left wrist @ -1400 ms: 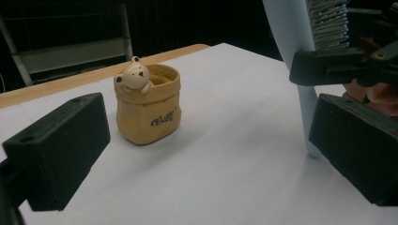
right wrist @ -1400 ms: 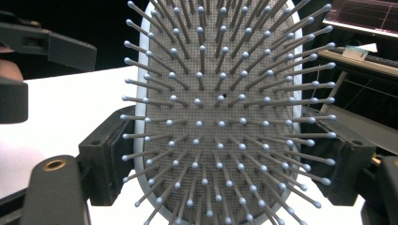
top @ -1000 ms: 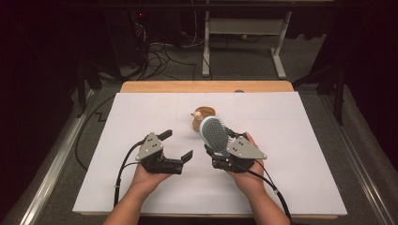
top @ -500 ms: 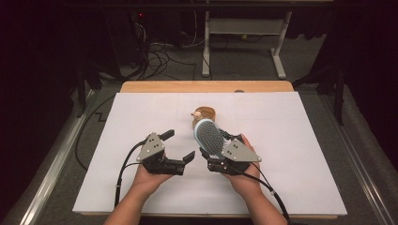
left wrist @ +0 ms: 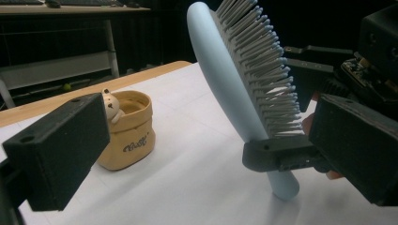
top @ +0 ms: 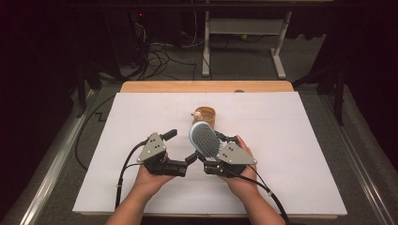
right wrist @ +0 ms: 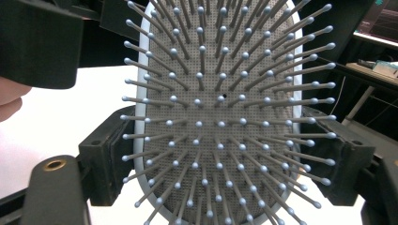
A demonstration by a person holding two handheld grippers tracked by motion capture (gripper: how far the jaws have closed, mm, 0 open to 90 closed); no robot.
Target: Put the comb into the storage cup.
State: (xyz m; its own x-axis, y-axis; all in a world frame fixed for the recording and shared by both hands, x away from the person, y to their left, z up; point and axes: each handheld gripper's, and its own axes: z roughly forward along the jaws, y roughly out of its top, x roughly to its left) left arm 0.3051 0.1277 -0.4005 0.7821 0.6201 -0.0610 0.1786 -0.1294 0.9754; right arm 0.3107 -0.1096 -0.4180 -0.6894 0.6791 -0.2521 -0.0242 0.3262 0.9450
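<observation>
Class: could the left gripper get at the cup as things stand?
Probably yes. The left gripper is open and holds nothing, and the cup stands upright on bare white table ahead of it. The brush, in the right gripper, sits off to one side.

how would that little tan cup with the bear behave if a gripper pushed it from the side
The tan cup looks small and probably light, so it would likely slide on the smooth white sheet. Its squat shape and wide base suggest it resists tipping, though a high push at the rim might topple it. Its creased, sack-like walls may be soft or only moulded; that cannot be told.
</observation>
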